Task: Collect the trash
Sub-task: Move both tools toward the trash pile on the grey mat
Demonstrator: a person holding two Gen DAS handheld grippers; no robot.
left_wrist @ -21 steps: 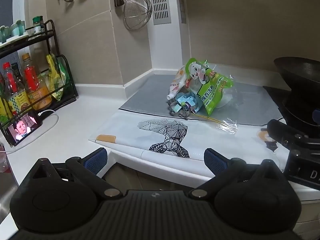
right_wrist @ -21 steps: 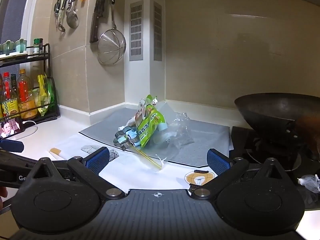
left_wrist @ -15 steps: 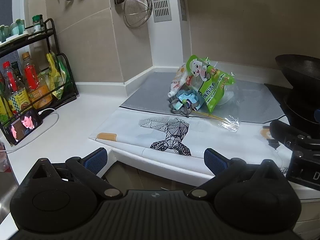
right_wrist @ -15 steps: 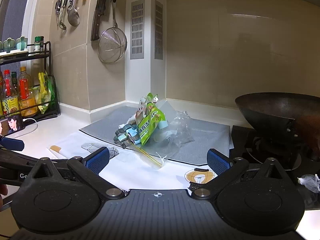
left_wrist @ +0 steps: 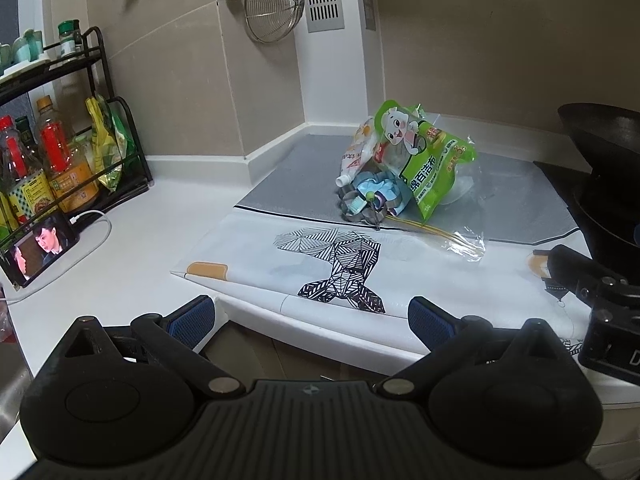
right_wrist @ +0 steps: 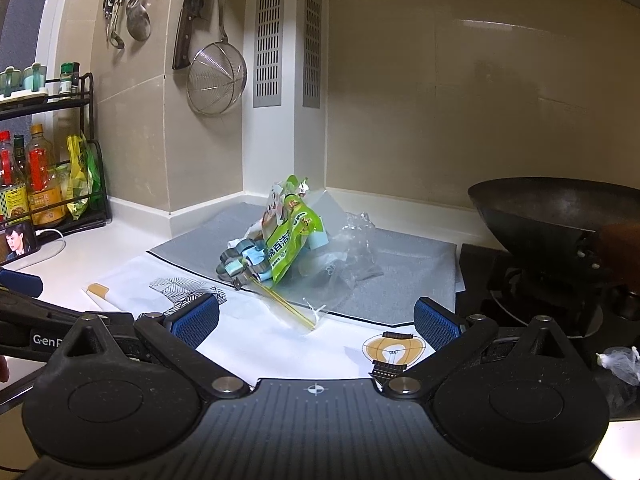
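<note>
- The left gripper (left_wrist: 312,312) stands with its jaws spread wide and nothing between them; the right gripper (right_wrist: 316,322) is the same — wide apart, empty.
- The trash pile (left_wrist: 400,176) lies ahead of both sets of jaws, well apart from them, on the grey mat (left_wrist: 288,184). From the left gripper it sits ahead and a little right of the jaw gap; from the right gripper, ahead and slightly left of centre.
- The green packet (right_wrist: 290,240) leans upright on top, a white tube (left_wrist: 354,160) behind it, a blue-and-grey bundle (right_wrist: 244,262) at its foot, and crumpled clear film (right_wrist: 352,256) on its far-right side.
- The step in hand looks like the approach, no grasp yet begun. To do it well, I would bring one gripper in low, with the green packet centred between the pads, and close on its body rather than its loose top edge.
- Thin yellow sticks in a clear sleeve (right_wrist: 288,308) trail toward the jaws — likely to slip, so they may need a separate pinch.
- The wok (right_wrist: 560,212) stands off to the right of the right jaws; keep that side clear.
</note>
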